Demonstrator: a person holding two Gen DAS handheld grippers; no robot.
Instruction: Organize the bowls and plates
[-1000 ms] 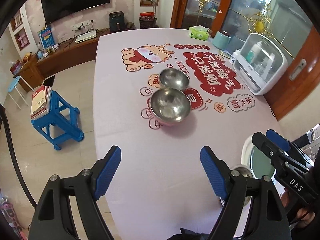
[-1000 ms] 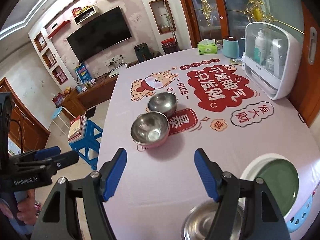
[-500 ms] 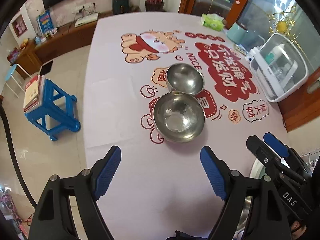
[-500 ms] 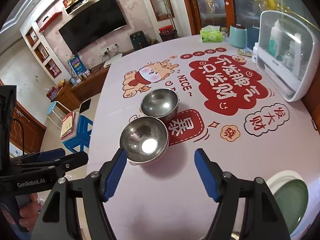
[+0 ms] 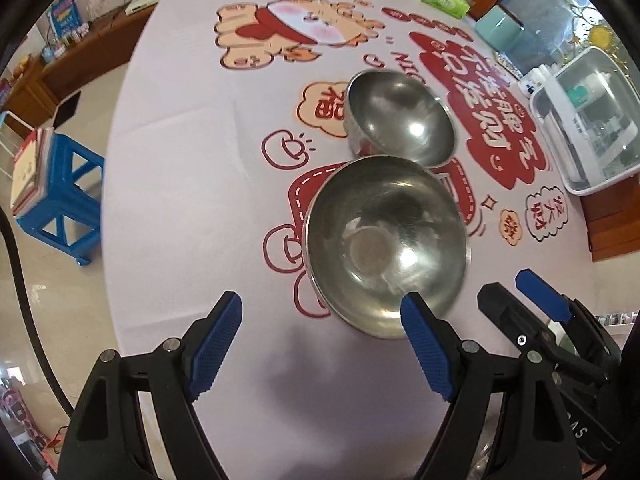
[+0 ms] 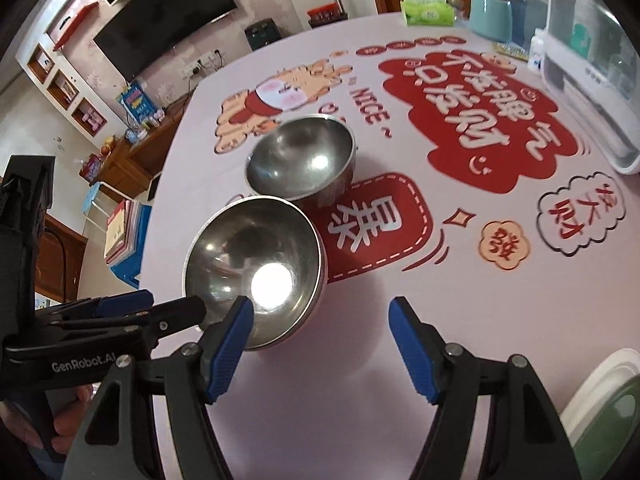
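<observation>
Two empty steel bowls touch each other on the printed tablecloth [image 5: 180, 160]: the near bowl [image 5: 384, 244] [image 6: 256, 268] and the far bowl [image 5: 400, 120] [image 6: 304, 160]. My left gripper [image 5: 320, 320] hovers open just short of the near bowl, its right fingertip in front of the bowl's rim and nothing between the pads. My right gripper [image 6: 320, 320] is open too, to the right of the near bowl, its left pad in front of the rim. Each gripper shows in the other's view: the right gripper [image 5: 502, 286] and the left gripper [image 6: 176, 306].
A green plate on a white one [image 6: 608, 408] lies at the near right. A white lidded rack [image 5: 588, 120], a teal canister [image 6: 490, 16] and a tissue box [image 6: 426, 8] stand along the far right. The table's left edge drops to a blue stool [image 5: 68, 200] with books.
Both grippers have come down and forward toward the bowls, which now look much larger and closer. Their jaws keep the same width. The bowls have not moved.
</observation>
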